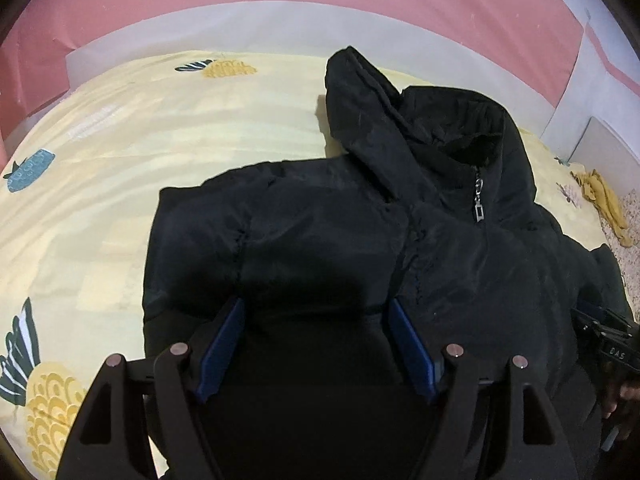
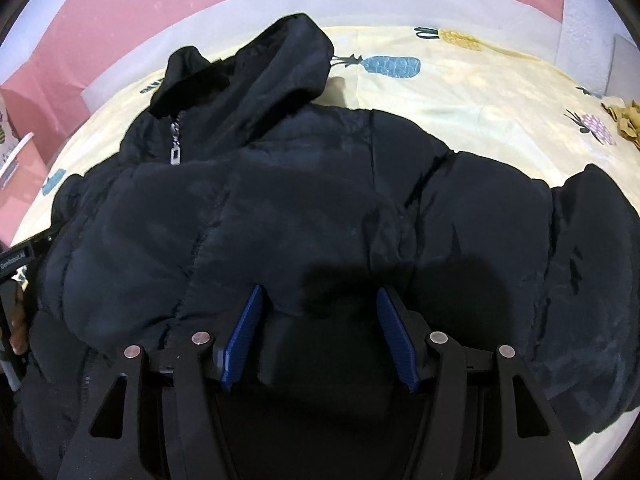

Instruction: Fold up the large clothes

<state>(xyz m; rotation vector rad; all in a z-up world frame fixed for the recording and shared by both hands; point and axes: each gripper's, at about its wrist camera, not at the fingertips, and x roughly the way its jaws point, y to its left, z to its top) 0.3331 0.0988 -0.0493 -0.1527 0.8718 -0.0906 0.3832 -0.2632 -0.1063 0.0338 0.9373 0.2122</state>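
Observation:
A black hooded puffer jacket (image 1: 340, 220) lies front up on the bed, zipped, with a silver zipper pull (image 1: 479, 200) below the hood (image 1: 400, 120). It also shows in the right wrist view (image 2: 300, 208), its hood (image 2: 256, 80) at the far left. My left gripper (image 1: 314, 312) is open, blue pads (image 1: 224, 344) wide apart, just over the jacket's left part. My right gripper (image 2: 318, 300) is open over the jacket's right part, with a sleeve (image 2: 592, 260) spread to its right.
The bed has a yellow sheet (image 1: 120, 140) with pineapple prints. A yellow cloth (image 1: 604, 204) lies at the far right edge. A pink and white wall (image 1: 320, 0) runs behind the bed. The other gripper and a hand show at each view's edge (image 1: 612, 352).

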